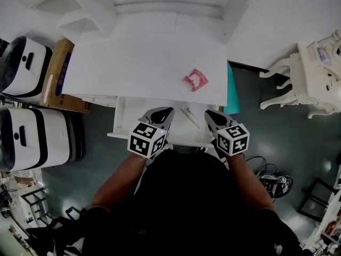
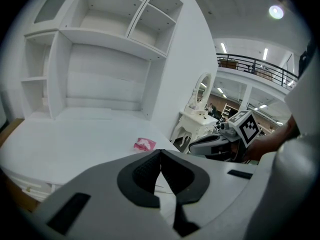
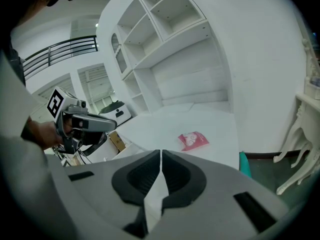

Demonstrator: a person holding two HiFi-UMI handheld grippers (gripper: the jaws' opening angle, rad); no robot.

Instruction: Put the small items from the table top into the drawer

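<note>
A small pink packet (image 1: 196,80) lies on the white table top (image 1: 138,63), toward its right front; it also shows as the pink packet (image 2: 144,144) and pink packet (image 3: 193,140) in the gripper views. Below the table's front edge the white drawer (image 1: 120,122) stands pulled out, with a thin pale stick-like item (image 1: 189,116) in it. My left gripper (image 1: 162,112) (image 2: 160,154) and right gripper (image 1: 212,114) (image 3: 161,154) hover side by side over the drawer, short of the packet. Both are shut, their jaws touching with nothing between.
A white hutch with shelves (image 1: 80,9) rises at the table's back. Left of the desk stand a cardboard box (image 1: 58,76) and two white machines (image 1: 26,63). A teal object (image 1: 232,95) hugs the desk's right side; an ornate white dresser (image 1: 314,73) stands further right.
</note>
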